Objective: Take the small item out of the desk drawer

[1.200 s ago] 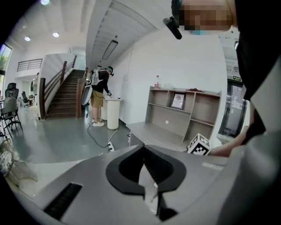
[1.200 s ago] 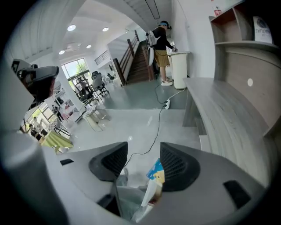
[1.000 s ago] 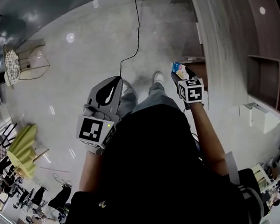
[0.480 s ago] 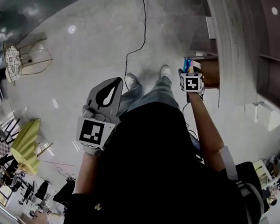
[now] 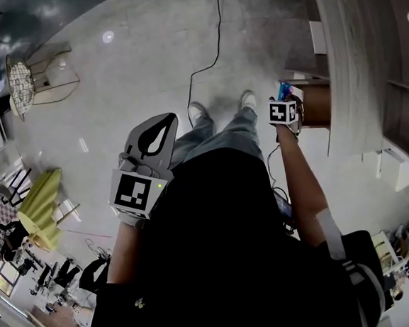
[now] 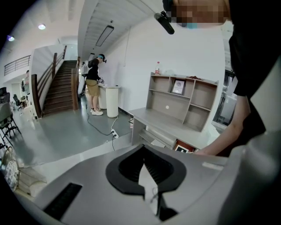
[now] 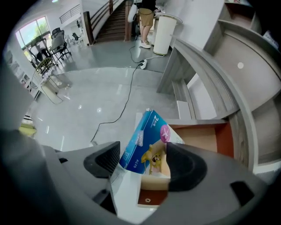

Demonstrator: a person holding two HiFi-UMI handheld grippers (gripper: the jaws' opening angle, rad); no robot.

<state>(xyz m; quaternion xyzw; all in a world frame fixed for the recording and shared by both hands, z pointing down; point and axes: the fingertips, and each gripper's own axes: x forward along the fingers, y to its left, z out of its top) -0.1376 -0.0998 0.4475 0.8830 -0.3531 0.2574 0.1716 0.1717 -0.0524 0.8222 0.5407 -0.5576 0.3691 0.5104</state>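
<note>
Right gripper (image 7: 141, 159): jaws wide and just been opening, with the box (image 7: 145, 140) tilted between them and a gap at its left side. Left gripper (image 6: 144, 166): jaws together on nothing. The box stands over the front of the open drawer (image 7: 199, 136) under the desk (image 7: 206, 74), light wood inside; the box is blue card with a pink round mark and a cartoon dog.

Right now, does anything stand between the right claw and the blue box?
Nothing visible does. The blue box stands tilted between the right claw's jaws, which have just been opening, above the open drawer.
</note>
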